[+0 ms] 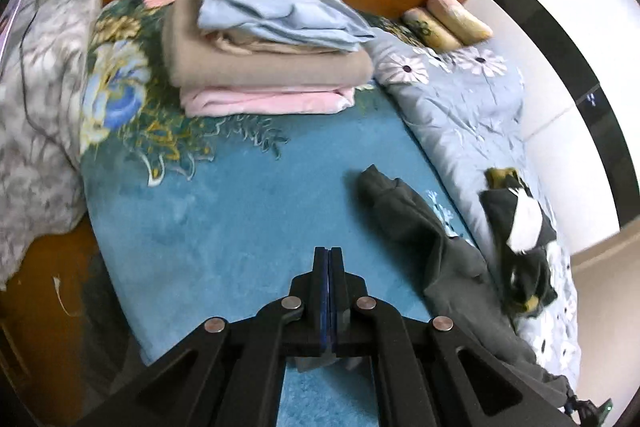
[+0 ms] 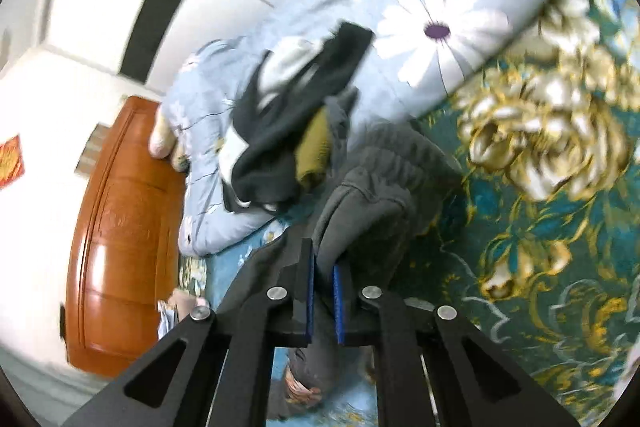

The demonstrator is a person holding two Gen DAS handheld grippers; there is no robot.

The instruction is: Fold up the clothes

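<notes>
Left wrist view: your left gripper (image 1: 329, 255) is clamped tight, a scrap of grey cloth showing under the jaws, and the grey garment (image 1: 420, 227) trails to 3 o'clock across the blue blanket (image 1: 200, 227). Right wrist view: your right gripper (image 2: 323, 259) pinches a thick fold of that garment (image 2: 372, 195) at 12 o'clock. Risk: the thin left-hand bite slips, or the hem snags the black-and-white clothes (image 2: 288, 115) at 11 o'clock.
</notes>
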